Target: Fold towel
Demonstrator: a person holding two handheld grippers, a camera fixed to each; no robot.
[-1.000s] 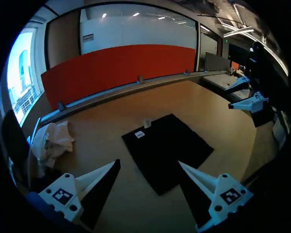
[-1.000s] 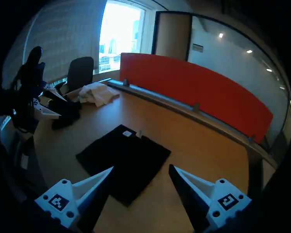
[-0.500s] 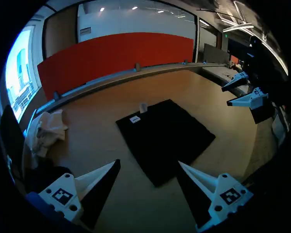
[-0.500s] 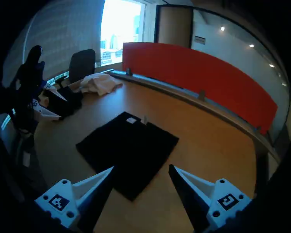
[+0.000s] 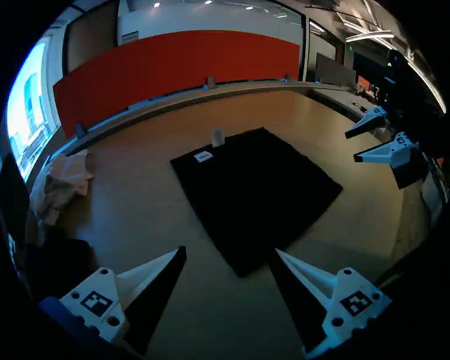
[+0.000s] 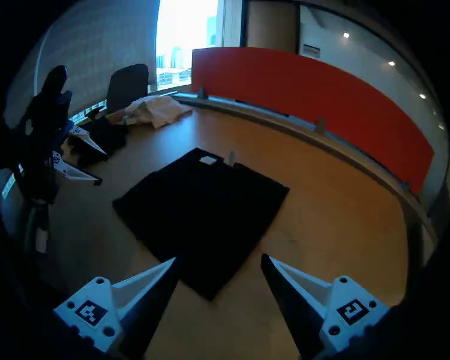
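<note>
A black towel (image 5: 255, 192) lies flat on the wooden table (image 5: 135, 210), with a small white label (image 5: 203, 156) near its far corner. In the right gripper view the same towel (image 6: 207, 204) spreads out ahead, its label (image 6: 208, 160) at the far side. My left gripper (image 5: 228, 261) hovers open above the towel's near corner, holding nothing. My right gripper (image 6: 219, 264) is open too, over the opposite near corner. Each gripper appears in the other's view: the right one (image 5: 381, 141) at the right edge, the left one (image 6: 81, 153) at the left edge.
A crumpled white cloth (image 5: 60, 183) lies at the table's left side, seen also as a white cloth (image 6: 156, 110) near an office chair (image 6: 126, 87). A dark cloth heap (image 6: 108, 135) sits beside it. A red divider (image 5: 177, 66) runs along the table's far edge.
Both grippers have moved in closer over the towel, which now looks larger and nearer in each view. The jaws stayed open and the towel has not moved.
</note>
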